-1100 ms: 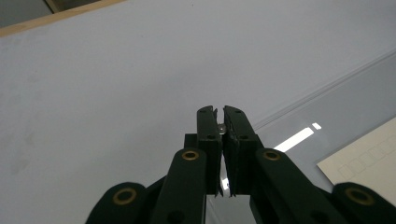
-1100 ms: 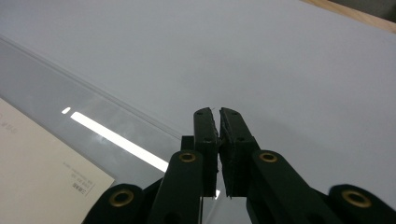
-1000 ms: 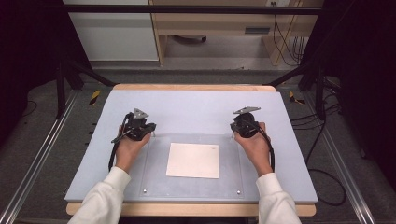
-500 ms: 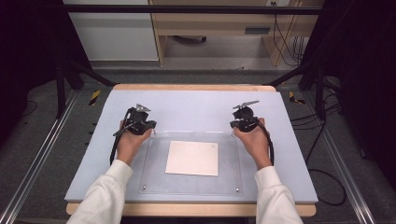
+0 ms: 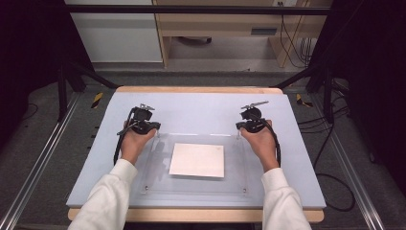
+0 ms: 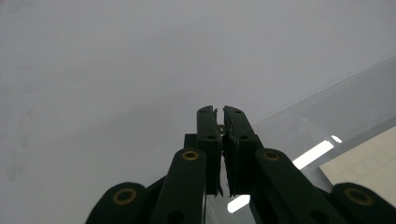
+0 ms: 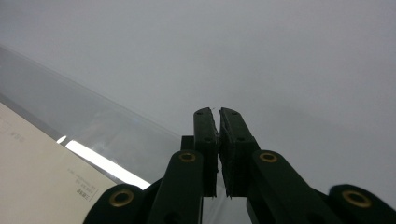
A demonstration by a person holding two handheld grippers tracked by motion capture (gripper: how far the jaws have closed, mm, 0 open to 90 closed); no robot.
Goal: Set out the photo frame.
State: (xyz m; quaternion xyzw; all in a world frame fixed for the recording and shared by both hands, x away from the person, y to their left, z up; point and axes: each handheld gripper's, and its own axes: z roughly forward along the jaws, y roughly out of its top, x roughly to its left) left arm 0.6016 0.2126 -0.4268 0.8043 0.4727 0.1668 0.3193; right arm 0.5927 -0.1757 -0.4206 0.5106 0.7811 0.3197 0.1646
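Nudging forward slightly since before: both claws (image 5: 143, 115) (image 5: 252, 114).

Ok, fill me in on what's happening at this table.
A person holds a gripper in each hand at the far corners of a clear plastic sheet that lies on the blue-grey mat. A cream sheet of paper sits under or on the clear sheet. The left gripper and right gripper both have their jaws shut, resting near the sheet's far edge.
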